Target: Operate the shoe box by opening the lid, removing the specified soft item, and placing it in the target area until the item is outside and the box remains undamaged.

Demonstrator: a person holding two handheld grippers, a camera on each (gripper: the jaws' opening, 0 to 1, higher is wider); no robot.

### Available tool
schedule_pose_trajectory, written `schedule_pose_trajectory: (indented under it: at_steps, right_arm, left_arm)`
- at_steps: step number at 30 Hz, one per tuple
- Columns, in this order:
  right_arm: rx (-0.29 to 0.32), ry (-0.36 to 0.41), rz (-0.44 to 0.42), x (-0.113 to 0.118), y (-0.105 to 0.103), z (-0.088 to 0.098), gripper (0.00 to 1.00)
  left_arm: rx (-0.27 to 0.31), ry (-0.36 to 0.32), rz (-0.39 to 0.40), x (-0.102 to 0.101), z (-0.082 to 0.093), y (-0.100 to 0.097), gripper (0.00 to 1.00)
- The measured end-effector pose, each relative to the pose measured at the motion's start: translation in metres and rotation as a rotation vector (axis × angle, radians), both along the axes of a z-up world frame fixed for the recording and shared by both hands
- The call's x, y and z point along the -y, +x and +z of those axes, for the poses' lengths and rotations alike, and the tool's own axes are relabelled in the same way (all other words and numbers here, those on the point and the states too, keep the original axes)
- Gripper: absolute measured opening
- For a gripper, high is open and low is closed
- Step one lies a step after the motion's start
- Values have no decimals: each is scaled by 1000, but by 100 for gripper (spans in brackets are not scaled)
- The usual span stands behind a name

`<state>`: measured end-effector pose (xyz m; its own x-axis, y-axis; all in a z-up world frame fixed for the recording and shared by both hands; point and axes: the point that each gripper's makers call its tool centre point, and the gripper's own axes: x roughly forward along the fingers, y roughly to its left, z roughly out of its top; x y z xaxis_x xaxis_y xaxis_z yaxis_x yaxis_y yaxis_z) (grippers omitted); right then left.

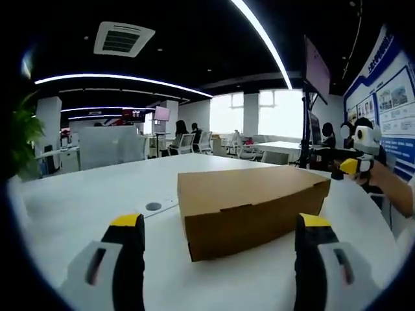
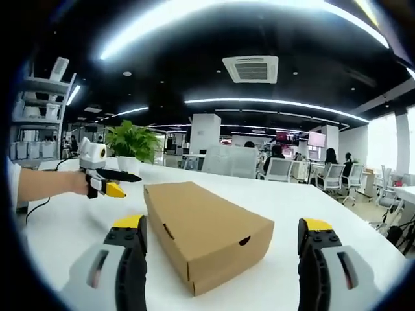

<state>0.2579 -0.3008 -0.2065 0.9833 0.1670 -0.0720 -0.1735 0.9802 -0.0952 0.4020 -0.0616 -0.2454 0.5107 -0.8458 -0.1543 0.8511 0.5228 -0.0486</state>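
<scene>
Lid down and nothing started yet: plain brown cardboard shoe box [image 1: 249,206] sits closed on the white table [image 1: 78,207], left gripper [image 1: 220,259] and right gripper [image 2: 224,259] both spread wide and empty before it, opening, removal and placing all still ahead.

Plain brown cardboard shoe box [image 1: 249,207] [image 2: 204,230], rectangular, lid closed, lying flat on white table, corner toward camera.
</scene>
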Motion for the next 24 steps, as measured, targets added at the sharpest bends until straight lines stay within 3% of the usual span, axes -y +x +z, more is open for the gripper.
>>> schedule_pose_trajectory:
  at_steps: [2,4,6,10,13,16,19,24]
  right_arm:
    - [-6,23,-11,4,4,-1,100]
    - [-30,34,-11,2,10,-7,100]
    - [-6,4,9,-4,12,-8,100]
    - [-9,-30,30,-15,11,-11,100]
    - [-7,-37,25,-12,15,-14,100]
    - [-66,-28,13,-10,20,-24,100]
    - [-44,-37,-2,-8,19,-19,100]
    - [-76,-10,-7,-6,23,-30,96]
  left_arm:
    - [-7,-12,-7,2,-1,0,99]
    - [1,23,3,1,-5,1,99]
    - [18,26,7,0,-4,2,99]
    - [-9,10,25,-3,-8,8,99]
    - [3,-2,15,-1,-5,8,99]
    - [10,0,-3,2,-7,9,99]
    - [15,35,-23,9,-12,12,99]
    - [18,33,-58,21,-12,13,99]
